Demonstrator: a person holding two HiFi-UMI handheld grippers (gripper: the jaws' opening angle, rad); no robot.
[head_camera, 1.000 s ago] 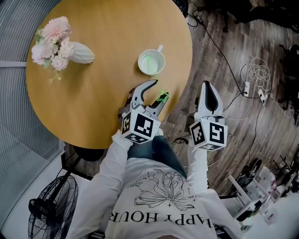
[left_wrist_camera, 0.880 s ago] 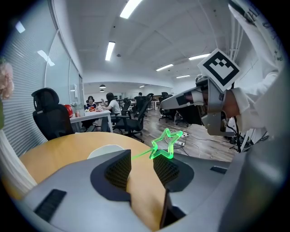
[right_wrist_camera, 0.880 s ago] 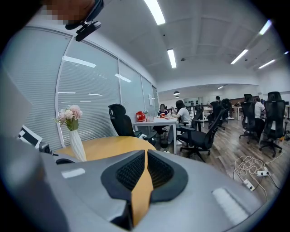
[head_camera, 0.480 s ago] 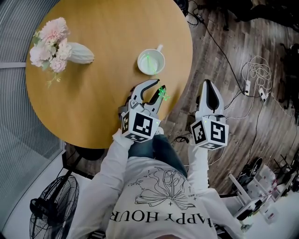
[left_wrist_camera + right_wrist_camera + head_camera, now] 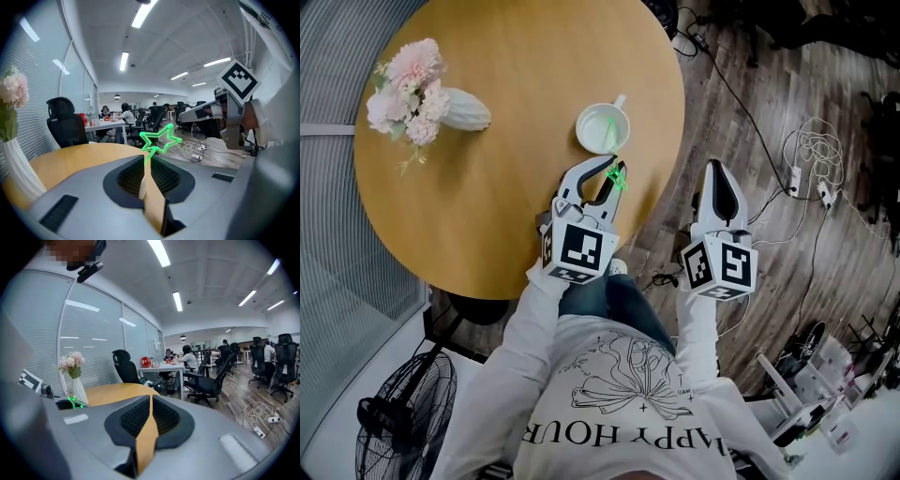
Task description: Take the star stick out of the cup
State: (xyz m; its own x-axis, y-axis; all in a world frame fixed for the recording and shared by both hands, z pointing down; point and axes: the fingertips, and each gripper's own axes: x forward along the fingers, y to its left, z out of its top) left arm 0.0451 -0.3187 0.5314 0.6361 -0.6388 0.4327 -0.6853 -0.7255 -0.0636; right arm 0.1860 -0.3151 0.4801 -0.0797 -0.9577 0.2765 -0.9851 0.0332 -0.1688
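The green star stick has its star (image 5: 620,176) just this side of the white cup (image 5: 603,127) on the round wooden table (image 5: 487,187); green shows inside the cup. My left gripper (image 5: 614,170) reaches toward the cup, and its jaws are closing with the stem between them. In the left gripper view the star (image 5: 161,138) stands just past the tips of the left gripper (image 5: 147,157), its stem pinched in the seam. My right gripper (image 5: 718,180) hangs shut and empty over the floor, right of the table. The right gripper (image 5: 151,397) has the star (image 5: 74,402) at its far left.
A white vase of pink flowers (image 5: 431,98) lies toward the table's far left. Cables and a power strip (image 5: 806,169) trail over the wooden floor on the right. A floor fan (image 5: 403,412) stands at lower left. Office chairs and desks (image 5: 206,376) fill the room beyond.
My left gripper has moved forward toward the cup, and its jaws have gone from wide apart to pinching the star's stem. The right gripper has stayed where it was.
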